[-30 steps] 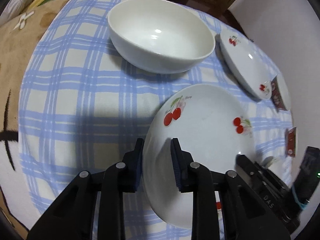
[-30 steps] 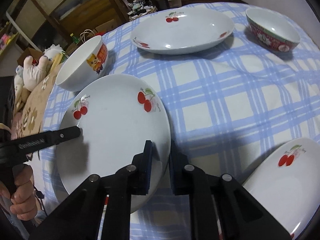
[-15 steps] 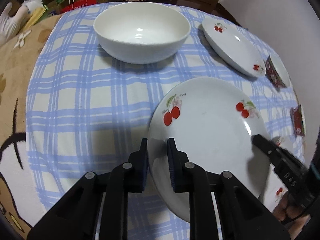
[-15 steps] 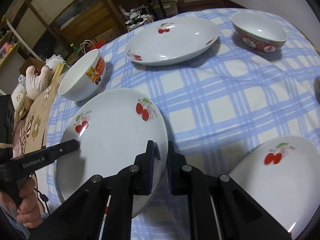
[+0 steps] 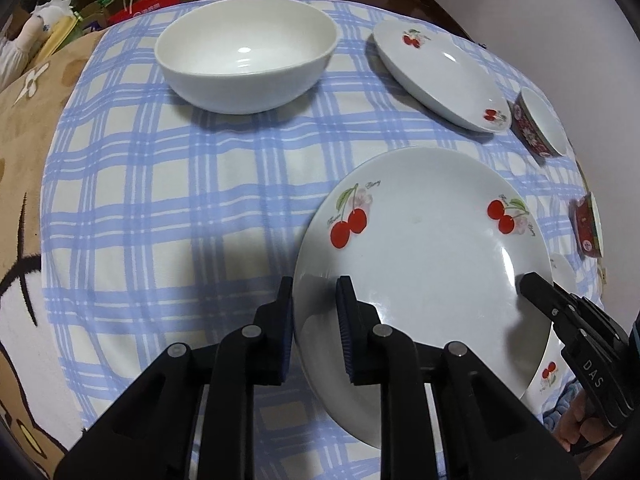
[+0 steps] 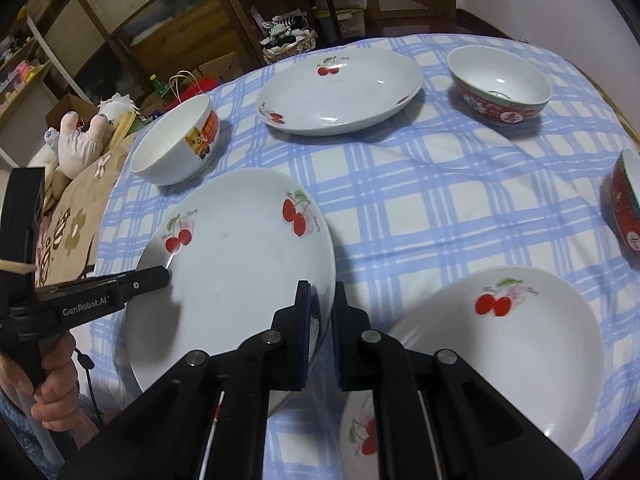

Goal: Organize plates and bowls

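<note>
Left gripper [image 5: 316,320]: its two pads sit on either side of the near-left rim of the cherry plate [image 5: 424,248], one under the edge and one on the upper face; a slim gap shows at the pads, so it looks clamped on the rim, though only loosely.
Right gripper [image 6: 322,320]: clenched on the opposite rim of the same plate [image 6: 236,264], pads close together with the edge between them; its tip also shows at the plate's right edge in the left wrist view [image 5: 536,286].
Cherry plate: held from both sides above the tablecloth [image 5: 160,200], tilted a little, with cherry prints on its face.
Second cherry plate [image 6: 516,336]: lies on the cloth just beside the right gripper, to its right; part of it is hidden behind the gripper.
Third cherry plate [image 6: 340,92]: rests at the far side of the table, well apart from the held plate.
White bowl [image 5: 248,52]: upright on the cloth, far left of the table; a cartoon cat print shows on its side in the right wrist view [image 6: 176,144].
Red patterned bowl [image 6: 500,84]: upright at the far right, near the third plate.
Another red bowl [image 6: 628,208]: cut off at the right edge of the view.
Stuffed toy [image 6: 84,136]: beyond the table's left edge.
</note>
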`<action>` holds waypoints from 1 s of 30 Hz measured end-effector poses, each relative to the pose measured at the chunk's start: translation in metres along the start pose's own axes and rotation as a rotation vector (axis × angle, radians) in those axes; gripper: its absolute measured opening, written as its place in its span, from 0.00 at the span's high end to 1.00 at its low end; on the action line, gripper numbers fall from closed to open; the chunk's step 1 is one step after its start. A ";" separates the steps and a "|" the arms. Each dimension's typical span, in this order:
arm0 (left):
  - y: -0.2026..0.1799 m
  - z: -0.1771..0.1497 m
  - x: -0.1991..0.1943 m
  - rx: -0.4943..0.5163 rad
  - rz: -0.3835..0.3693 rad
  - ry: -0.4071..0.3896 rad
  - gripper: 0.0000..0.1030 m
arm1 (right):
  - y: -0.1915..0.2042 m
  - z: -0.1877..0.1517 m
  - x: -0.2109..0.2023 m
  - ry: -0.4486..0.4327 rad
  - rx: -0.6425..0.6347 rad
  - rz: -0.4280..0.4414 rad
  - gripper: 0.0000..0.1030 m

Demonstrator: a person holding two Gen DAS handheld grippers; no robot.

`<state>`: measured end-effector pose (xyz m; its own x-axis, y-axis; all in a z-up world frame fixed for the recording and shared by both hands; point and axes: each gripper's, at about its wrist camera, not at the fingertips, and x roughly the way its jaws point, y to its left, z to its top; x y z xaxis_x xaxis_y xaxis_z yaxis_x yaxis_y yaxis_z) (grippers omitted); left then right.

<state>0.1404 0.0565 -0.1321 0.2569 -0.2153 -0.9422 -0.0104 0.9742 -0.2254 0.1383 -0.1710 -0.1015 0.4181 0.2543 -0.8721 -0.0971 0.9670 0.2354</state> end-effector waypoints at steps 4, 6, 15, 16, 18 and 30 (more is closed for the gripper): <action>-0.015 -0.001 -0.006 0.010 -0.013 -0.009 0.81 | -0.008 -0.003 -0.015 -0.003 0.014 0.000 0.90; -0.025 -0.002 -0.010 0.012 -0.045 -0.007 0.81 | -0.016 -0.004 -0.027 -0.016 0.040 0.002 0.91; -0.088 -0.016 -0.013 0.079 -0.130 0.027 0.81 | -0.054 -0.016 -0.081 -0.059 0.070 -0.112 0.91; -0.093 -0.019 -0.014 0.087 -0.135 0.030 0.82 | -0.057 -0.016 -0.084 -0.058 0.072 -0.121 0.91; -0.106 -0.023 -0.014 0.105 -0.130 0.030 0.82 | -0.068 -0.021 -0.093 -0.060 0.088 -0.131 0.91; -0.161 -0.045 -0.029 0.202 -0.105 0.025 0.82 | -0.105 -0.046 -0.133 -0.070 0.122 -0.172 0.91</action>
<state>0.0911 -0.0974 -0.0798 0.2223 -0.3155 -0.9225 0.2091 0.9396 -0.2709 0.0511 -0.3058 -0.0297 0.4810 0.0797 -0.8731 0.0892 0.9862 0.1391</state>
